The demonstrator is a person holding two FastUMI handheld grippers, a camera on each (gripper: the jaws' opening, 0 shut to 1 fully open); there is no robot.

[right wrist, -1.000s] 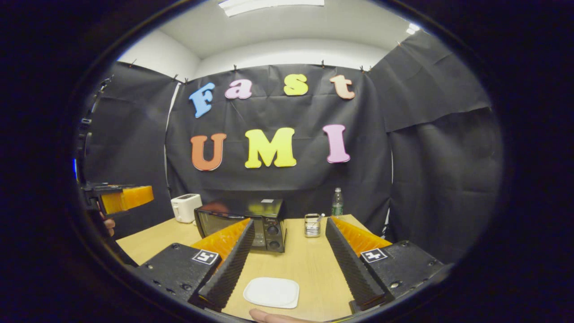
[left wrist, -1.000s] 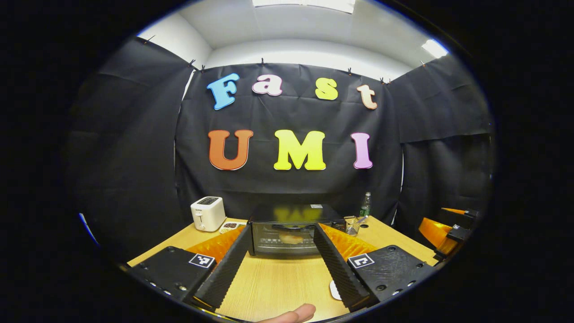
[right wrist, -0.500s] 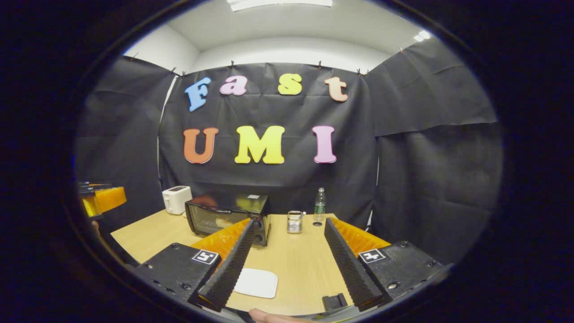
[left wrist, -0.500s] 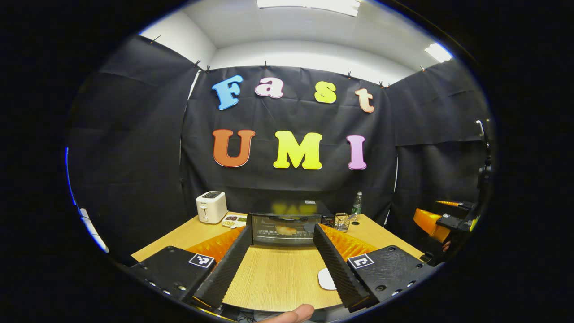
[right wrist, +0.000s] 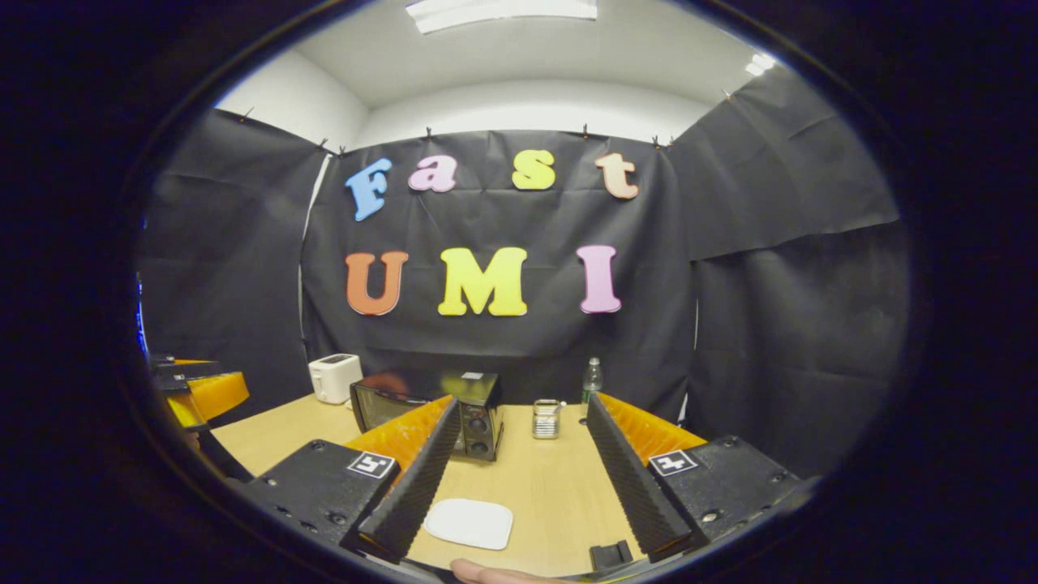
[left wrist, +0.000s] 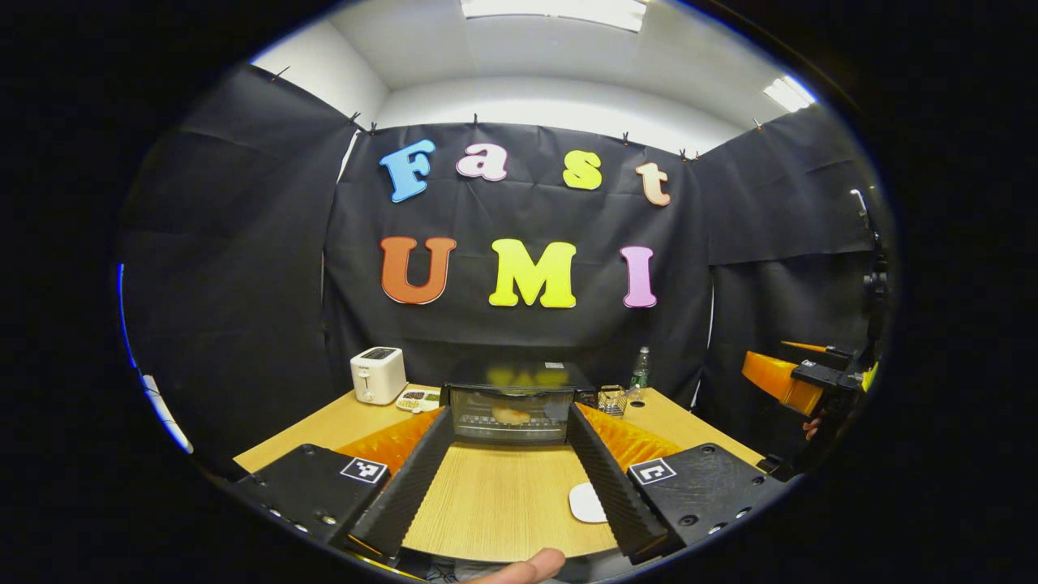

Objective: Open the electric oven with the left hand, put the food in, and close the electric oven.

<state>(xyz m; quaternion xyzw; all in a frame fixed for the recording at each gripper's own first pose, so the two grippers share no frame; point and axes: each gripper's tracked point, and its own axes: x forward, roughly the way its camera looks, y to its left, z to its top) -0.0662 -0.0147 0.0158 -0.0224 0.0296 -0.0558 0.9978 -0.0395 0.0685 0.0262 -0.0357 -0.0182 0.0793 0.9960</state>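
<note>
With oven door shut and food inside, task looks done: wooden table bare up front, electric oven at far edge, bun-like food on rack. Left gripper, right gripper gape, hold nothing. Retreat straight, skirt white plate.

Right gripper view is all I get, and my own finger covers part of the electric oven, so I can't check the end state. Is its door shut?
Observer: Yes. The left gripper view faces the electric oven head-on, and its glass door stands upright, closed against the front.
Operator: Anything inside it?
Observer: A pale piece of food shows through the glass, lying on the rack.
</note>
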